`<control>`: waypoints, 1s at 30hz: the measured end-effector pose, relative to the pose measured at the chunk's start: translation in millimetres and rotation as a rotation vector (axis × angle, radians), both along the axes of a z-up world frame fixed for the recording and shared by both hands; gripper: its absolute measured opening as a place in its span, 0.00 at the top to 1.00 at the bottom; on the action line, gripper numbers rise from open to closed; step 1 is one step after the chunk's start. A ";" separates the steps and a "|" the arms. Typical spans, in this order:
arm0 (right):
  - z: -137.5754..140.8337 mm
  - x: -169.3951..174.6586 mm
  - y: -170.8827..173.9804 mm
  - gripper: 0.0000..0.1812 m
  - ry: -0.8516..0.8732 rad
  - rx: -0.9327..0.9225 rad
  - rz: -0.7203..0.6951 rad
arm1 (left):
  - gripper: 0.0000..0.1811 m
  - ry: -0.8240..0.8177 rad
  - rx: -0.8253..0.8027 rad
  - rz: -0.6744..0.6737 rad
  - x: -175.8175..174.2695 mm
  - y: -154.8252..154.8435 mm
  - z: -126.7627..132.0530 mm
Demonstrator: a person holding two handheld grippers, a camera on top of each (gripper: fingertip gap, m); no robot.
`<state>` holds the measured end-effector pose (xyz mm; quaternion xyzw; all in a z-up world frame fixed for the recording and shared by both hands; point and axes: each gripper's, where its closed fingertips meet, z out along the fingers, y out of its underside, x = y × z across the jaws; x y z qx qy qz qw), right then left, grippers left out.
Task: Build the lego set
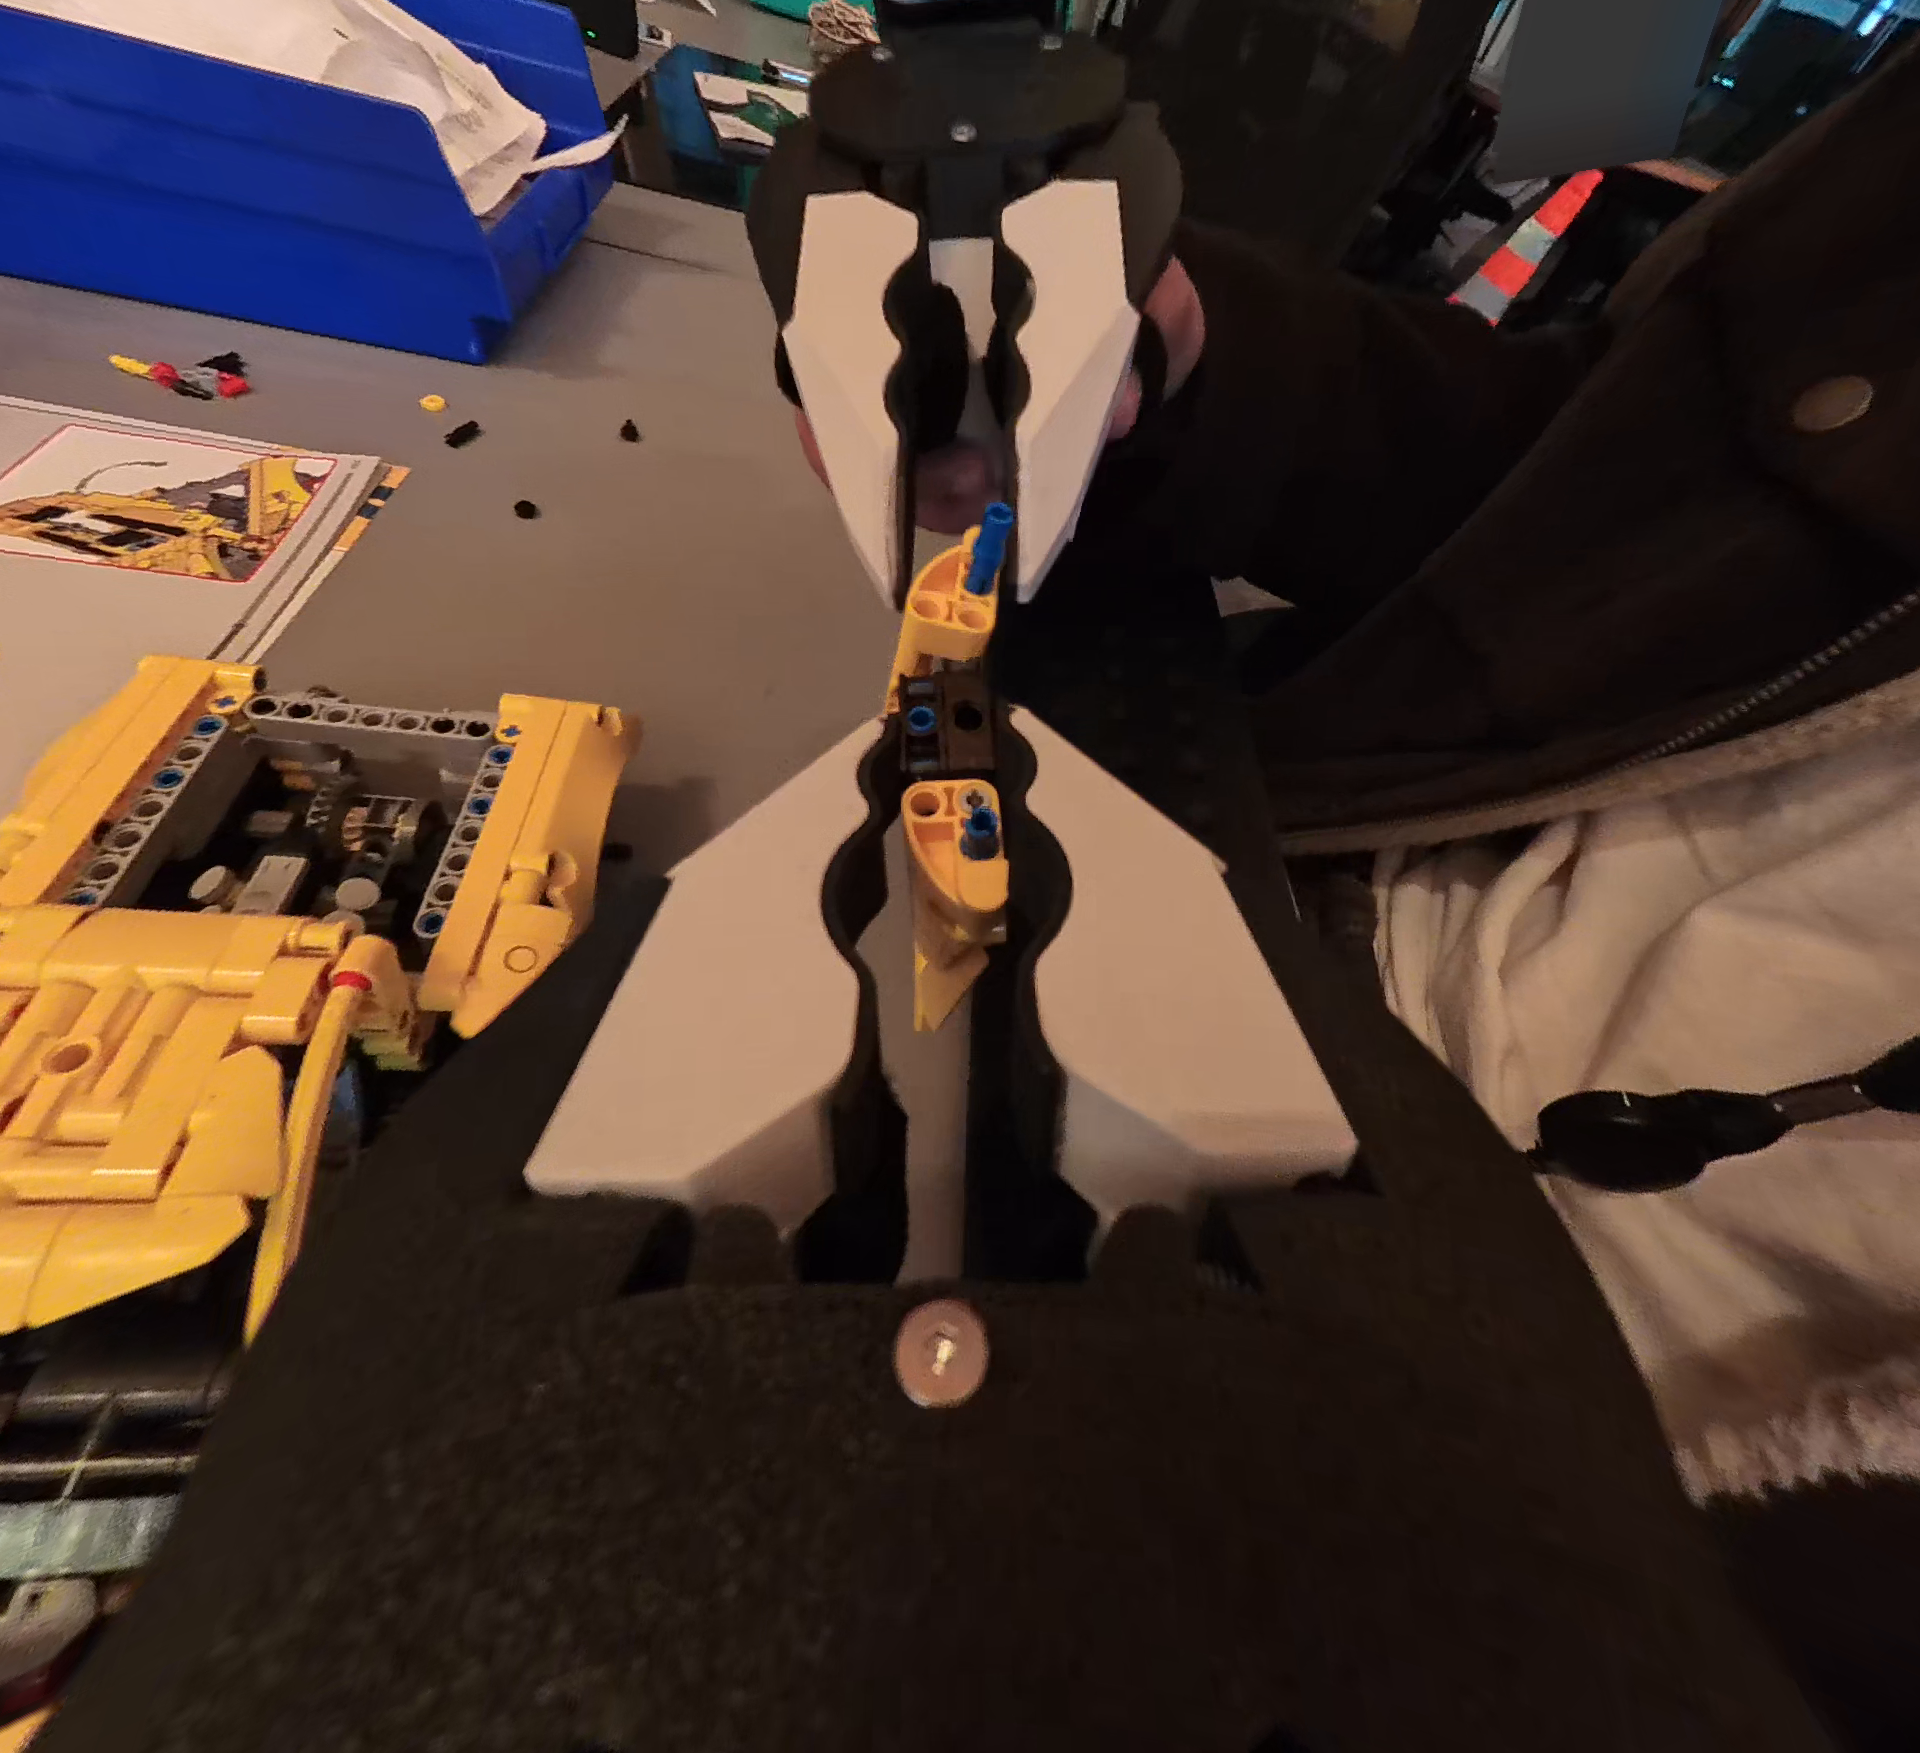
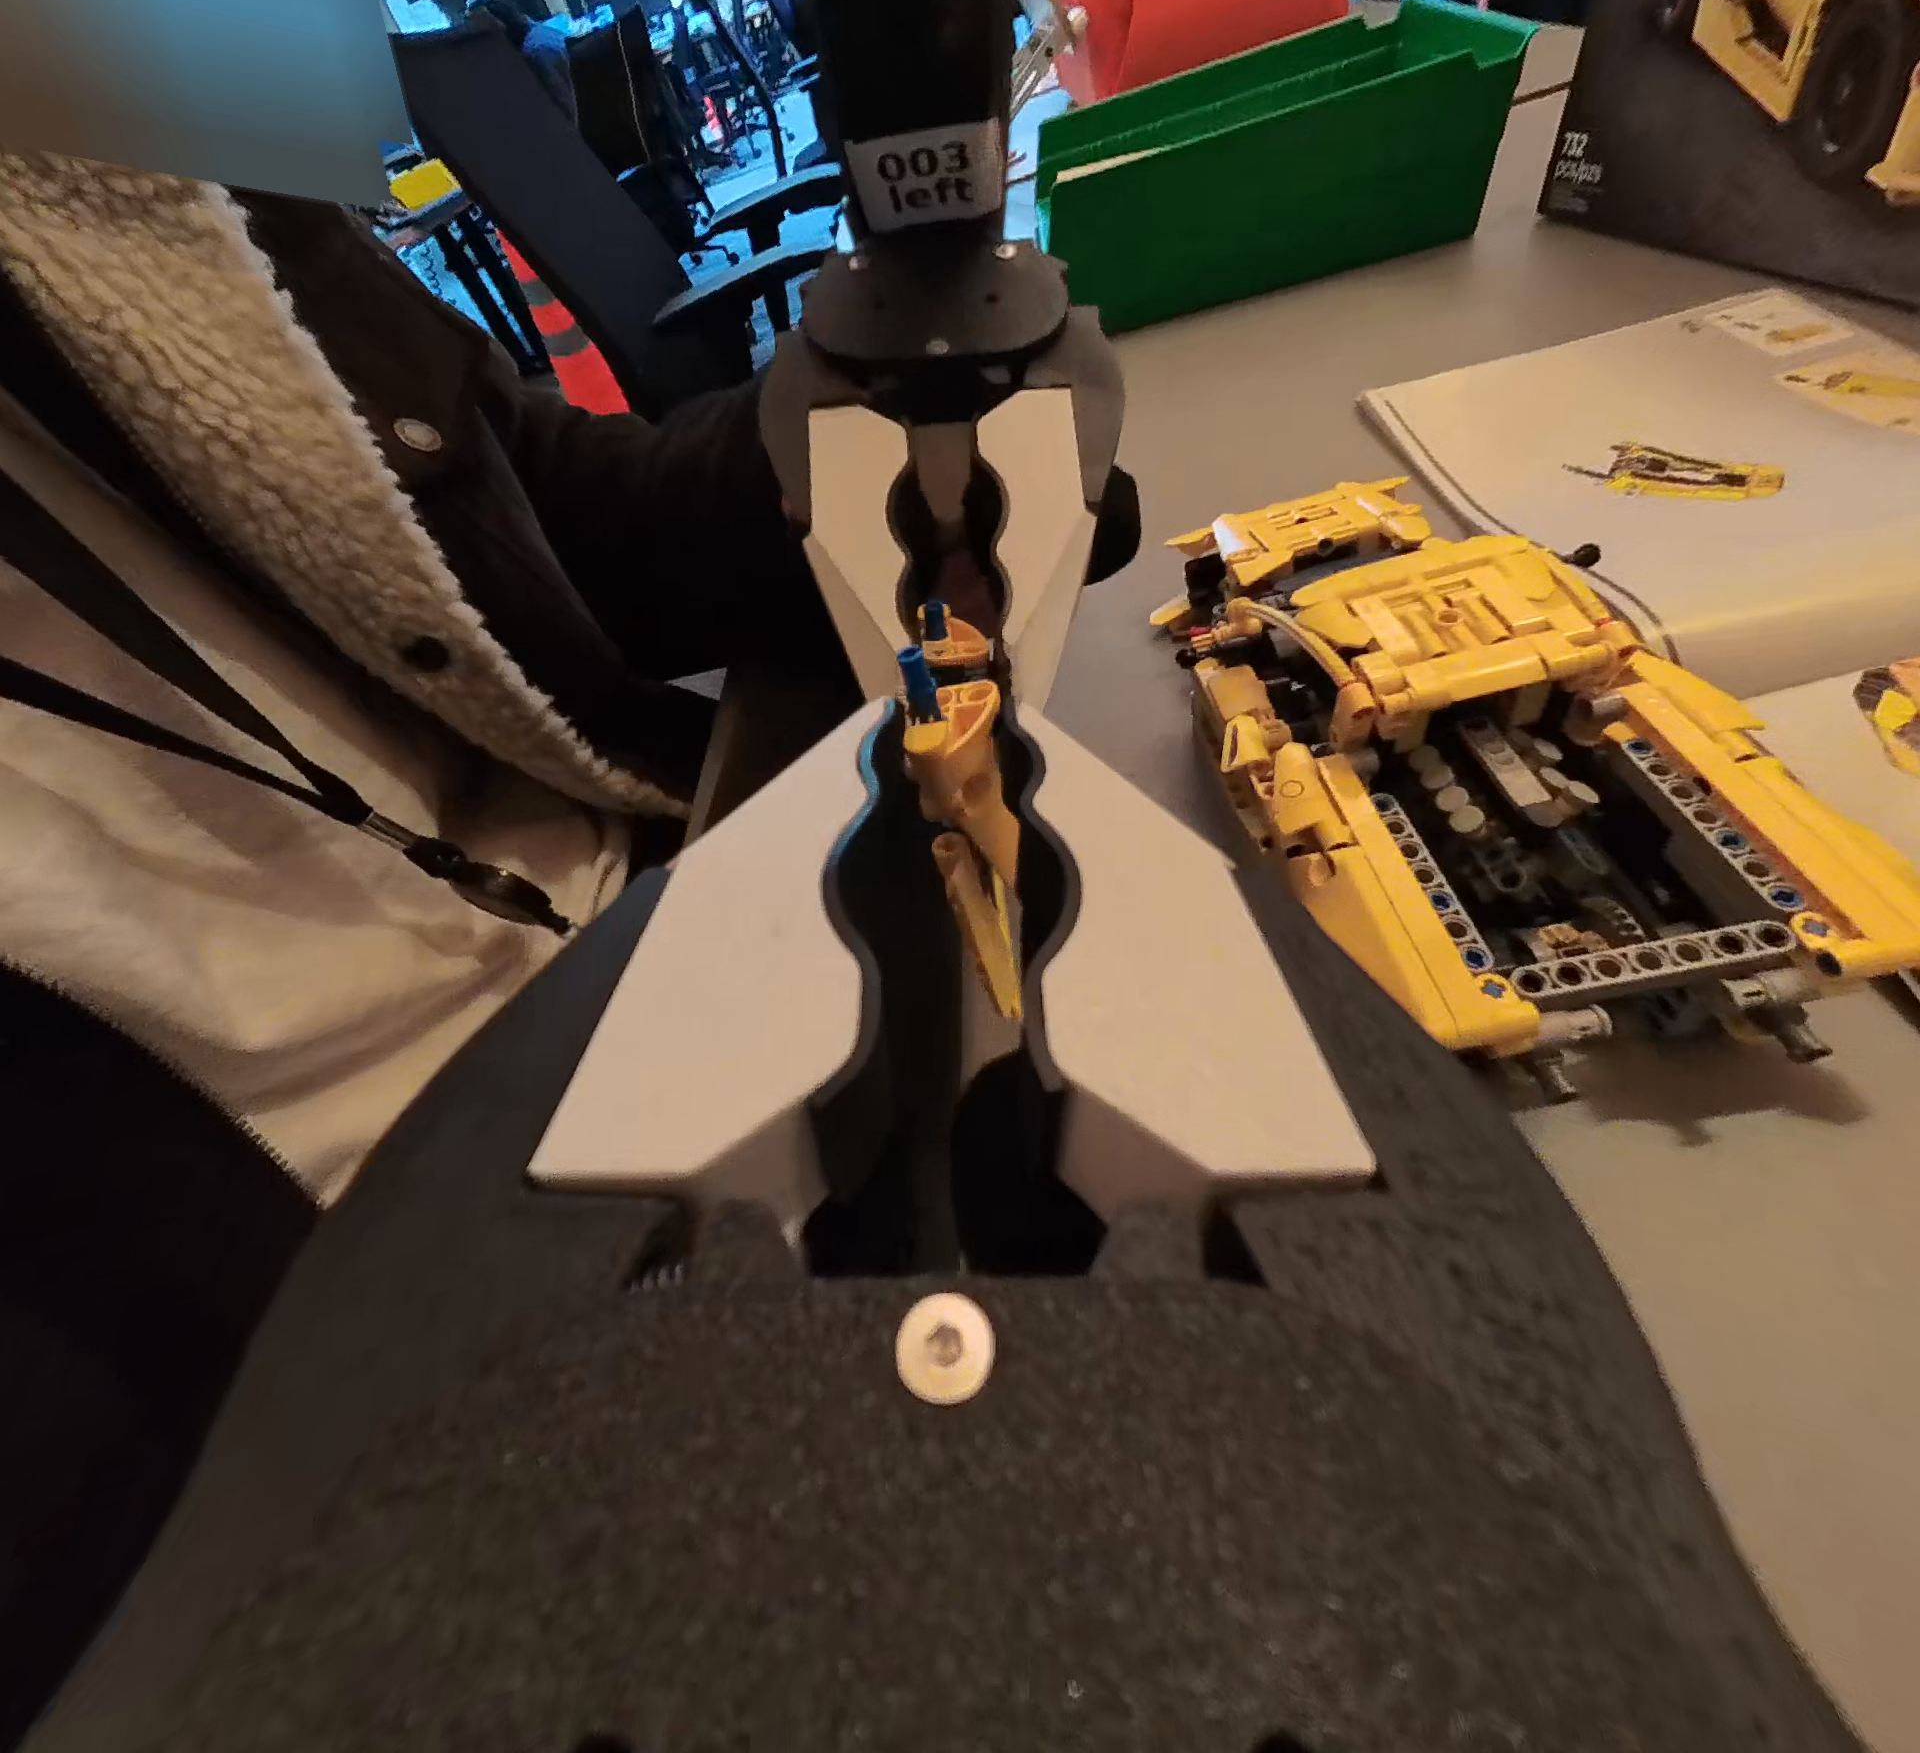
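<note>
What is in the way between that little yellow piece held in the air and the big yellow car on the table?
Nothing visible. Both the left gripper and right gripper are shut on the small yellow sub-assembly, held beside the yellow car. Only bare table lies between.

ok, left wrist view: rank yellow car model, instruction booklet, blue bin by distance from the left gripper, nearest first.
1. yellow car model: just left of the left gripper, on the table.
2. instruction booklet: farther back on the left, flat on the table.
3. blue bin: farthest, upper left, with crumpled paper inside.
</note>
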<state>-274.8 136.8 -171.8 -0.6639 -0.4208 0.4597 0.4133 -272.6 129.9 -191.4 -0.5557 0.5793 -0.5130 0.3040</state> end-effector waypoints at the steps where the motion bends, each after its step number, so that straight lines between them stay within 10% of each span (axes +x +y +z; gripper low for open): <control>1: -1.2 -1.4 -3.2 0.91 -0.015 0.014 0.022 | 0.91 0.004 0.001 -0.016 -0.2 -2.4 -0.9; 13: -47.0 -3.5 1.4 0.92 -0.341 0.062 0.000 | 0.91 0.101 -0.071 -0.006 0.0 3.8 -21.6; 30: -67.2 -26.2 2.9 0.92 -0.096 -0.143 -0.019 | 0.90 0.294 -0.028 -0.028 -44.5 5.9 -63.2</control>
